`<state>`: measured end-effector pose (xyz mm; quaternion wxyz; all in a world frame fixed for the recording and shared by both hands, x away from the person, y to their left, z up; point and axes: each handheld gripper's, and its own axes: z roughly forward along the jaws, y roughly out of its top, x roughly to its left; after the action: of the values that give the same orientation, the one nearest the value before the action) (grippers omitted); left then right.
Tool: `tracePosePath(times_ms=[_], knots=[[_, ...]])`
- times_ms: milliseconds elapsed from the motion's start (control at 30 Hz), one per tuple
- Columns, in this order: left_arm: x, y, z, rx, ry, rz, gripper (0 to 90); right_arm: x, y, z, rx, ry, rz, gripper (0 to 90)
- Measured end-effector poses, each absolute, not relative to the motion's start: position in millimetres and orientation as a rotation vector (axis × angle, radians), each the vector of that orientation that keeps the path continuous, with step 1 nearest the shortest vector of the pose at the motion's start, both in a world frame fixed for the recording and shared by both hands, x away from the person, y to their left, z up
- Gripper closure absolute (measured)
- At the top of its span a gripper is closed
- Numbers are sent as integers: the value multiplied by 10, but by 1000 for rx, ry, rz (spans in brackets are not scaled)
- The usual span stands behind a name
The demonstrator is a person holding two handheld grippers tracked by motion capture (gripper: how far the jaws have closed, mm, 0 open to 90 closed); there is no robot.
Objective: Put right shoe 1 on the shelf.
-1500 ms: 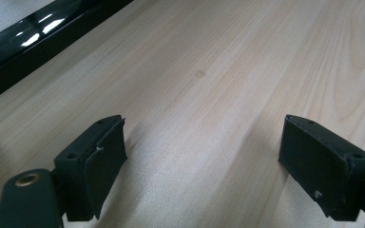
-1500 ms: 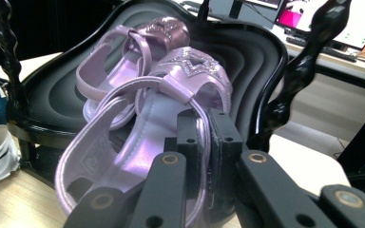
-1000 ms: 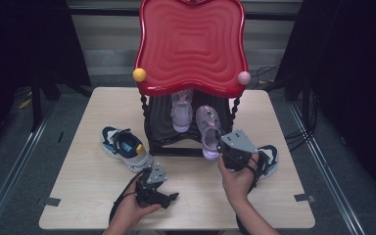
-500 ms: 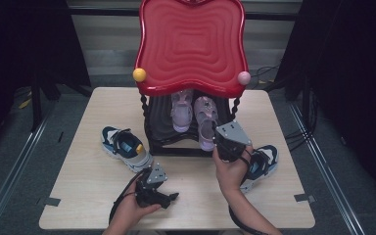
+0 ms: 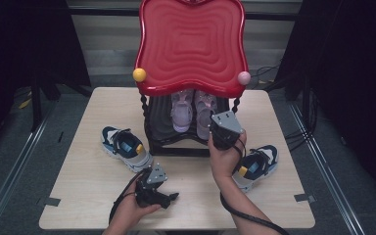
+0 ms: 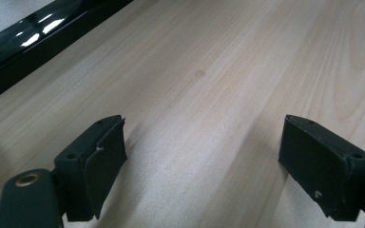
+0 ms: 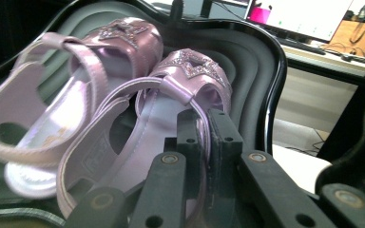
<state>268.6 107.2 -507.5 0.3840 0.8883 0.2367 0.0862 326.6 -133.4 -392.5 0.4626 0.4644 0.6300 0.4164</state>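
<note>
Two lilac sandals lie side by side on the black lower shelf (image 5: 162, 128) of a stand, under its red wavy top (image 5: 191, 44). My right gripper (image 5: 214, 131) reaches in from the right. In the right gripper view it (image 7: 204, 130) is shut on the heel strap of the right sandal (image 7: 185, 76), with the left sandal (image 7: 71, 80) beside it. From above, the right sandal (image 5: 204, 113) touches the left sandal (image 5: 182, 111). My left gripper (image 5: 170, 198) rests low over the table front, open, with bare wood between its fingers (image 6: 100, 156).
One blue and white sneaker (image 5: 126, 148) lies left of the stand, and another sneaker (image 5: 257, 165) lies right of my right hand. The stand's black base rail (image 6: 43, 38) runs close ahead of the left gripper. A wooden table (image 5: 88, 186) carries everything.
My right gripper has pushed the right sandal further in under the red top, up beside the left sandal. The left gripper has stayed put.
</note>
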Motion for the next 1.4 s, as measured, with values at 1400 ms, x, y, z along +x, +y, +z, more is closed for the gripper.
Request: tracePosePath(times_ms=[1400], knots=[[2679,1075,-5076,2266,604,224,153,3469,-1209,-4087,1114,1564,958,825]])
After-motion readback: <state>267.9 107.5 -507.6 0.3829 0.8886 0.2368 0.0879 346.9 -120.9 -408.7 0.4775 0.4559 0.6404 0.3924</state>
